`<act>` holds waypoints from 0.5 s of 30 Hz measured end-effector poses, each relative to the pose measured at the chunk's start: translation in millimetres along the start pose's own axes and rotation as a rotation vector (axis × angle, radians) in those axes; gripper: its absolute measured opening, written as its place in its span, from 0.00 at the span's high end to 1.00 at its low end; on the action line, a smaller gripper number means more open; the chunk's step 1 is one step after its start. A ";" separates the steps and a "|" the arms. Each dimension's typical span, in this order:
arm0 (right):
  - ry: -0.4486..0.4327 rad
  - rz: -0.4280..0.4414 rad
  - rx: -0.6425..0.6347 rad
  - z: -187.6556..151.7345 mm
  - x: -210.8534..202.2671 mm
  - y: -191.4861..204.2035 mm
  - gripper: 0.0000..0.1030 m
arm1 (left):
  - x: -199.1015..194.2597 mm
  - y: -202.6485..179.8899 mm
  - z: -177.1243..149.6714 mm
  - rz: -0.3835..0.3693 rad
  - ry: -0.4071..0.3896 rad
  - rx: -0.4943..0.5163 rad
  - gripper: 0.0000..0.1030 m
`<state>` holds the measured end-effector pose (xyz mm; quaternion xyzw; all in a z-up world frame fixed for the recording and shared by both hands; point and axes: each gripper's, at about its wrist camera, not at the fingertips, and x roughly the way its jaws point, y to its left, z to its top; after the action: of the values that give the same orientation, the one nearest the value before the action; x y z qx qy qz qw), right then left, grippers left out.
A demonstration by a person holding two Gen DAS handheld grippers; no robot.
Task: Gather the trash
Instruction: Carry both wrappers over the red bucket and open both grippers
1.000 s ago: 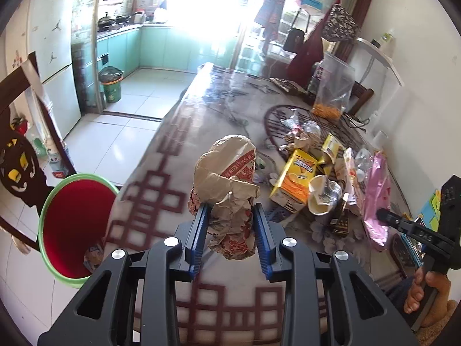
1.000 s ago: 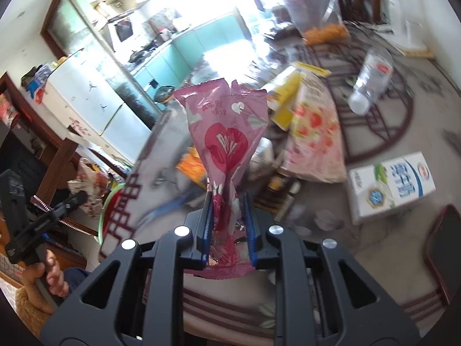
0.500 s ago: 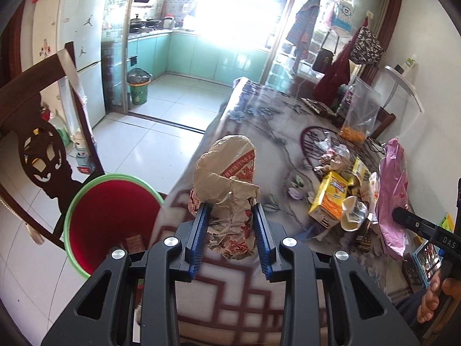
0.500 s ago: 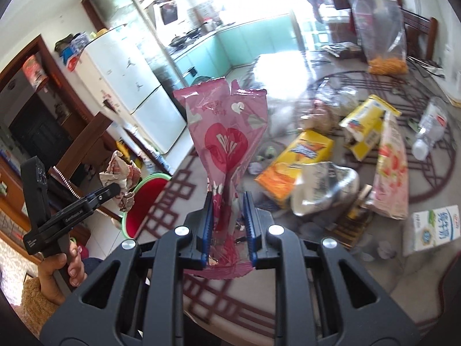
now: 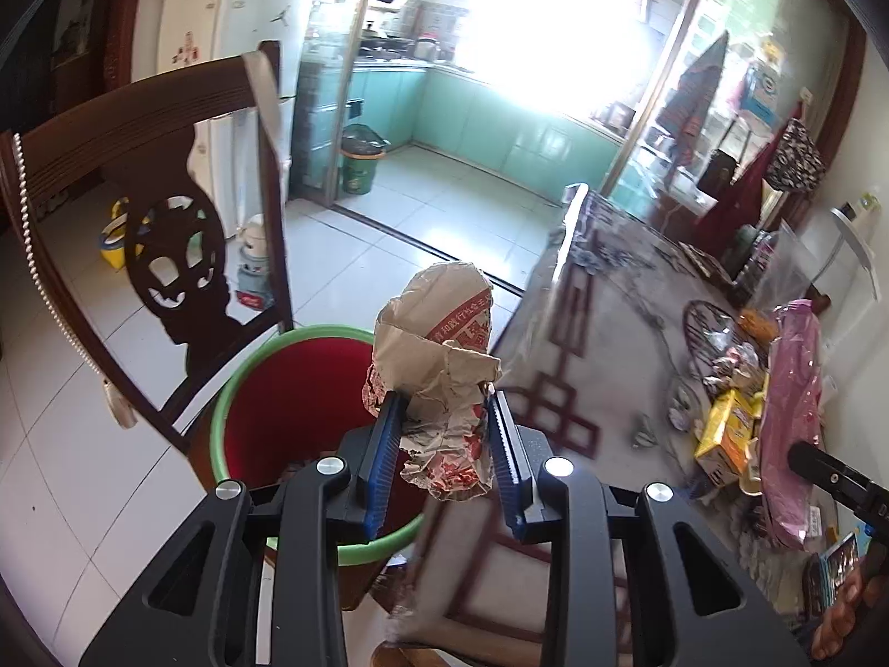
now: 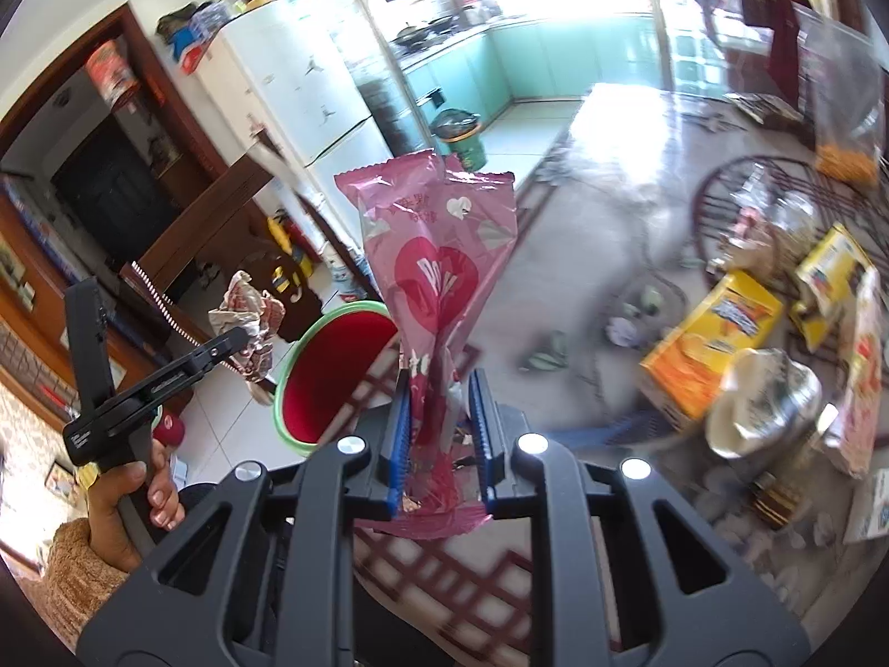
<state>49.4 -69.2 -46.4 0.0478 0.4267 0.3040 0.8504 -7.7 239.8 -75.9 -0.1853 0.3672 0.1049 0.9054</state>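
Now red bin point(image 5: 311, 406) nearer, crumpled wrapper point(image 5: 439, 383) overhead

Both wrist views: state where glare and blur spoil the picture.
Left wrist: the kitchen window is blown out white, and the table is smeared. Right wrist: the same glare at top; yellow boxes blurred; pink wrapper sharp.

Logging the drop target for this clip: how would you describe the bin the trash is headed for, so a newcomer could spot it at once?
Find the patterned dining table; at its near corner, beside the carved dark wooden chair, a round bin stands on the tiled floor. It has a red inside and a light green rim, unlike the dark green bin far off in the kitchen.
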 end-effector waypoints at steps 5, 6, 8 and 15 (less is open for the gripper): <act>0.026 0.028 -0.056 5.3 19.0 27.8 0.81 | 6.0 19.4 -1.0 0.038 -0.003 -0.030 0.71; 0.031 0.032 -0.063 6.3 22.9 31.5 0.81 | 8.9 24.7 -2.6 0.044 -0.001 -0.039 0.71; 0.046 0.044 -0.075 7.0 32.1 40.5 0.81 | 14.8 32.1 -5.7 0.056 0.008 -0.050 0.71; 0.103 0.076 -0.035 8.7 64.1 48.9 0.81 | 31.2 50.0 -9.7 0.045 0.044 -0.081 0.71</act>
<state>61.6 7.7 -69.0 0.0331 0.4625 0.3456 0.8158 -7.9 282.9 -117.2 -0.2155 0.3865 0.1361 0.8864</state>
